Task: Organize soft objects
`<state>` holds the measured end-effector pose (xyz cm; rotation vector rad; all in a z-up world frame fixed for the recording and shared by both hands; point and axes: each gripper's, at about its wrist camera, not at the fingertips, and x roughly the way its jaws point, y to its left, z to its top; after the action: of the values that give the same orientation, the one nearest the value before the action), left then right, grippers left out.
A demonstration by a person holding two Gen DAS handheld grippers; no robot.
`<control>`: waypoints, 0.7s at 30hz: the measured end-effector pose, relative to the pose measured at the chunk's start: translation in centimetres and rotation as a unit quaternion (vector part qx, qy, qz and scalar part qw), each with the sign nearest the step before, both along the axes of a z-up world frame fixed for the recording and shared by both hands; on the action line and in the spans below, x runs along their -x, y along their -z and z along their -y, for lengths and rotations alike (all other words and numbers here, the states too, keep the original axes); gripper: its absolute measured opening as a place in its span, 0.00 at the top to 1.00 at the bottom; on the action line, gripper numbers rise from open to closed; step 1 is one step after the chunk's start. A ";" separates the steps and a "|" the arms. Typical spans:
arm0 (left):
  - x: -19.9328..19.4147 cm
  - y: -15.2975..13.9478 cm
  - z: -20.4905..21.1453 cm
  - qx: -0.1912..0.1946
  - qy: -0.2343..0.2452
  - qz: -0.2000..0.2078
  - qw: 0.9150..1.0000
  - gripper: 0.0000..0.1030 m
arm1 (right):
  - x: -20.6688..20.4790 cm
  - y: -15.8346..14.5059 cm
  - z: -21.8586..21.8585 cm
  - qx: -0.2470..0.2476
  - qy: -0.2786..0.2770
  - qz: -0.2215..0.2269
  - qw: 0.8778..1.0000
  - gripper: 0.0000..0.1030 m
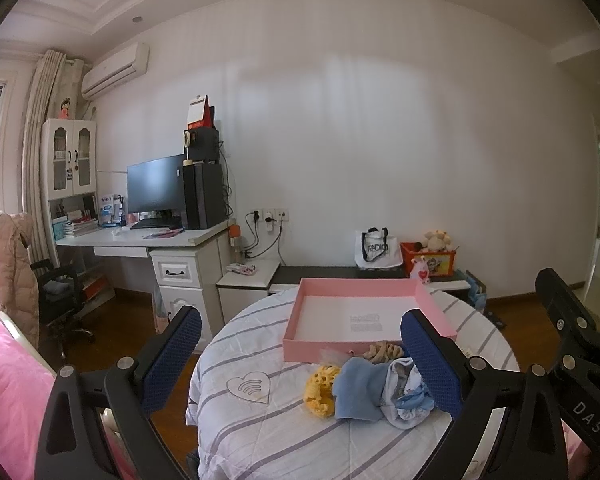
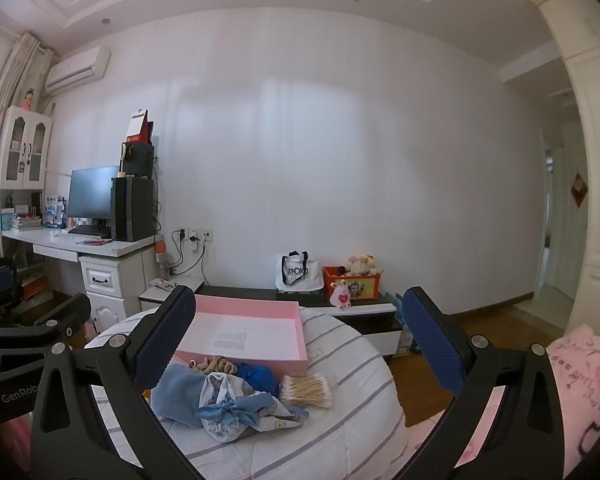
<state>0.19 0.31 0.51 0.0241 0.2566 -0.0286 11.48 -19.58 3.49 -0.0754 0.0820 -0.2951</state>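
Observation:
An empty pink box (image 1: 360,316) (image 2: 244,332) lies on a round table under a white striped quilt (image 1: 260,360) (image 2: 340,412). In front of it sits a pile of soft things: a yellow sponge (image 1: 320,390), a light blue cloth (image 1: 358,390) (image 2: 176,394), a patterned pouch with a blue bow (image 1: 406,398) (image 2: 236,404), a beige scrunchie (image 1: 384,350) (image 2: 216,365), a dark blue item (image 2: 258,376) and a bundle of cotton swabs (image 2: 306,390). My left gripper (image 1: 300,360) is open, above the pile's left side. My right gripper (image 2: 298,344) is open, above the pile and box.
A white desk (image 1: 148,240) (image 2: 80,246) with monitor and computer stands at the left wall. A low dark bench (image 1: 340,274) (image 2: 260,294) behind the table holds a white tote bag and an orange toy box. A pink bed (image 1: 8,384) lies at left, pink fabric (image 2: 572,376) at right.

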 end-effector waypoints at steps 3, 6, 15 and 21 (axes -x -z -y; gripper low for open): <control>0.0 0.0 0.0 0.000 0.000 -0.002 1.000 0.05 | -0.1 0.0 0.0 0.000 0.000 -0.003 1.000 0.00; -0.2 0.1 0.0 0.000 0.000 -0.006 1.000 0.04 | -0.4 0.1 0.0 -0.001 0.000 -0.008 1.000 0.00; -2.1 0.8 0.0 0.000 0.005 -0.049 0.999 0.04 | -2.4 1.3 0.4 -0.002 0.005 -0.050 0.999 0.00; -3.5 1.2 0.2 -0.005 0.005 -0.092 0.996 0.05 | -4.3 2.7 0.8 -0.008 0.007 -0.088 0.996 0.00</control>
<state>3.69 0.08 -0.65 0.0332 0.4417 -0.0388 15.76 -20.34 0.78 -0.0852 0.2604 -0.3012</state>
